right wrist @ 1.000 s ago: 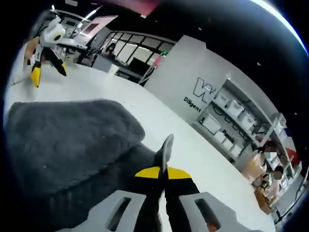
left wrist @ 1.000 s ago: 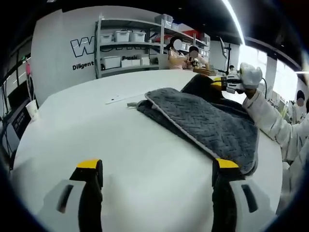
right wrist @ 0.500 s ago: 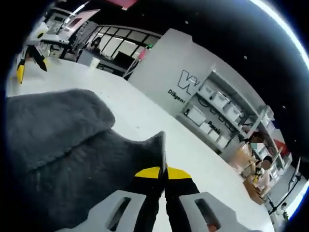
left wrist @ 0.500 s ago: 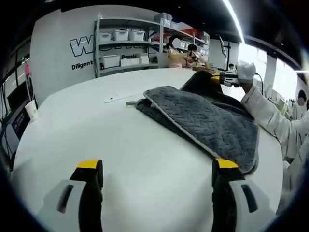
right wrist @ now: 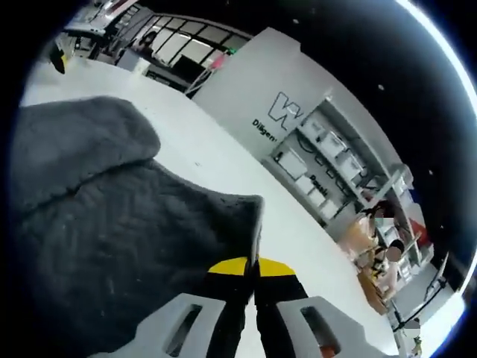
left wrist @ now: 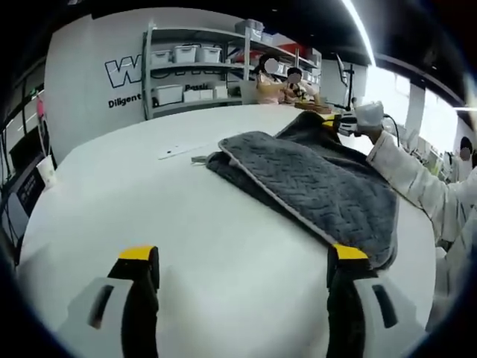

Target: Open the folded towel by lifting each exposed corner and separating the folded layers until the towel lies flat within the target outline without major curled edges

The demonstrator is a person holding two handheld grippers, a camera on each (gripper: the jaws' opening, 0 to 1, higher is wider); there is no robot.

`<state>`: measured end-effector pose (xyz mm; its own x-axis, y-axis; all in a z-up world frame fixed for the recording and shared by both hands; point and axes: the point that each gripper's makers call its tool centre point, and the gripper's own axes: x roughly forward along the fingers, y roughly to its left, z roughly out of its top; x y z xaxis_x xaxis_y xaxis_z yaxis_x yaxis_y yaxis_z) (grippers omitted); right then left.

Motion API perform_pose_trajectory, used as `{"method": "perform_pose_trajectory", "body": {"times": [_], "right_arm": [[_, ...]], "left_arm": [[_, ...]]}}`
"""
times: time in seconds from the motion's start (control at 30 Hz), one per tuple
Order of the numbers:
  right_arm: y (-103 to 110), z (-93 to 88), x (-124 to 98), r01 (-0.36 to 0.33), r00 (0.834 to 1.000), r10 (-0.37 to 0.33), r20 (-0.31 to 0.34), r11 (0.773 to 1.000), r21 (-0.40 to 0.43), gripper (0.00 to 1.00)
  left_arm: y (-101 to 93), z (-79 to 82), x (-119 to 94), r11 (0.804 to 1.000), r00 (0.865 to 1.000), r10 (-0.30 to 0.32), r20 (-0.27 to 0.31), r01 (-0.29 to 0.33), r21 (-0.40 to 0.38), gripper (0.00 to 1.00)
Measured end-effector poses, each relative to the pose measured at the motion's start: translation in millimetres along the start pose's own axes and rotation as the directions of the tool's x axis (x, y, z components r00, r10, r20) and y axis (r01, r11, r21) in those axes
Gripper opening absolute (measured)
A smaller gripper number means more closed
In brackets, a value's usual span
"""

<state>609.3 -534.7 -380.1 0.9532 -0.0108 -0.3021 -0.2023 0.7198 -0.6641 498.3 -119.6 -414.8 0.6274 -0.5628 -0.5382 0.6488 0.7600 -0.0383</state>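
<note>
Right gripper (right wrist: pixel 251 268) jaws pinch towel (right wrist: pixel 112 216) corner aloft; left gripper (left wrist: pixel 242 257) jaws gape, hovering.

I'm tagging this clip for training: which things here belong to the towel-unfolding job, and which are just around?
Part of the job:
- grey towel
- right gripper, shut on a towel corner
- left gripper, open above the white table

Just around:
- shelving with storage bins
- strip lying on the table
- wall lettering

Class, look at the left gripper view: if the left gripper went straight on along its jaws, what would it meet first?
Probably bare white table first; the left gripper is open, and the folded grey towel lies farther ahead, toward the right, though depth is unclear.
</note>
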Motion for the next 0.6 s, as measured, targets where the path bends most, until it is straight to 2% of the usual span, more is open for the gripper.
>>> {"method": "perform_pose_trajectory", "body": {"times": [0.13, 0.6], "right_arm": [[-3, -10.3, 7, 0.008, 0.999, -0.009, -0.036, 0.999, -0.044, 0.00], [-4, -32.4, 21, -0.002, 0.995, -0.007, -0.095, 0.996, -0.089, 0.00]], "left_arm": [[0.1, 0.5, -1, 1.000, 1.000, 0.001, 0.002, -0.001, 0.000, 0.92], [-0.2, -0.3, 0, 1.000, 1.000, 0.000, -0.001, 0.000, -0.005, 0.92]]}}
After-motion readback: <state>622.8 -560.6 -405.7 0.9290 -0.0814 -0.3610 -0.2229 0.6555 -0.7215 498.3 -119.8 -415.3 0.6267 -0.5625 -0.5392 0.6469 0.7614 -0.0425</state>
